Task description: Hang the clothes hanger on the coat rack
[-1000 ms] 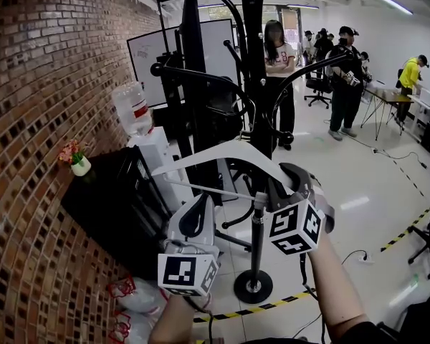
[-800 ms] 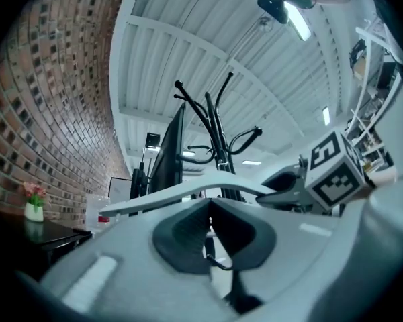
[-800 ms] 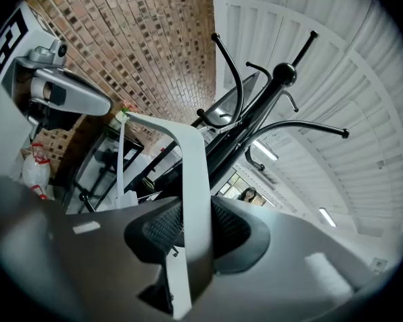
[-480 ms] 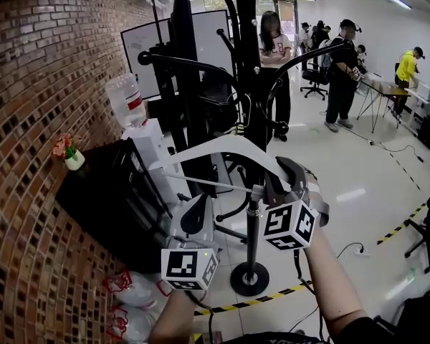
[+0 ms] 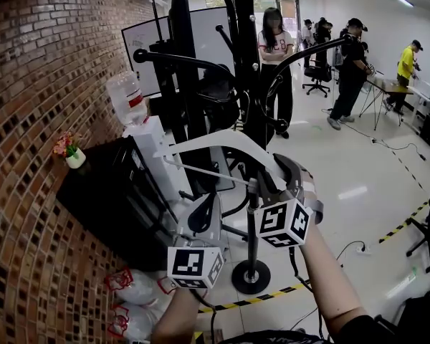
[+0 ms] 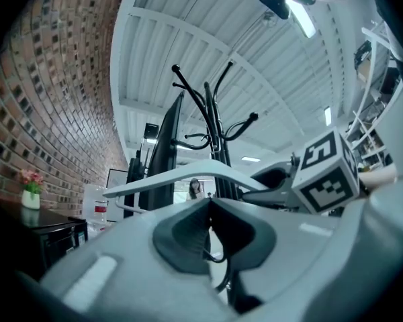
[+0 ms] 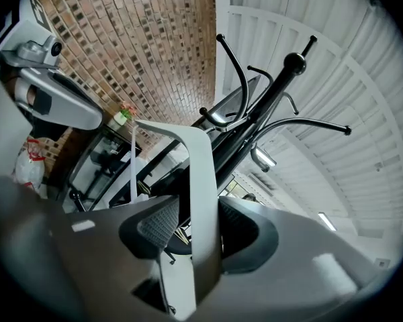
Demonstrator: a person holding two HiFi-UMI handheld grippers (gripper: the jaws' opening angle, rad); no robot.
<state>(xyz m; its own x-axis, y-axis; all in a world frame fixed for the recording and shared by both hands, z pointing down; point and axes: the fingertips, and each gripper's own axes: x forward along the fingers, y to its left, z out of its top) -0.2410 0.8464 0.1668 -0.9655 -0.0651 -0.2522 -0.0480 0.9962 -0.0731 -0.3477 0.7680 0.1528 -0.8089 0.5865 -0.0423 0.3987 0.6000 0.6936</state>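
Jaws on our right gripper (image 7: 191, 223) have just been opening and seem slack around the clothes hanger (image 7: 200, 173) between them. Our left gripper (image 6: 209, 210) has its jaws together, empty. In the head view, the hanger sits against the coat rack (image 5: 245, 84), at our right gripper's eleven o'clock; we should withdraw straight, without snagging.

Coat rack (image 5: 252, 120) on glossy floor (image 5: 373, 165)

An open lab-like office hall: whiteboard (image 5: 152, 38), swivel chair (image 5: 317, 74), striped floor tape (image 5: 401, 231), people (image 5: 355, 70) around a work table (image 5: 388, 89).
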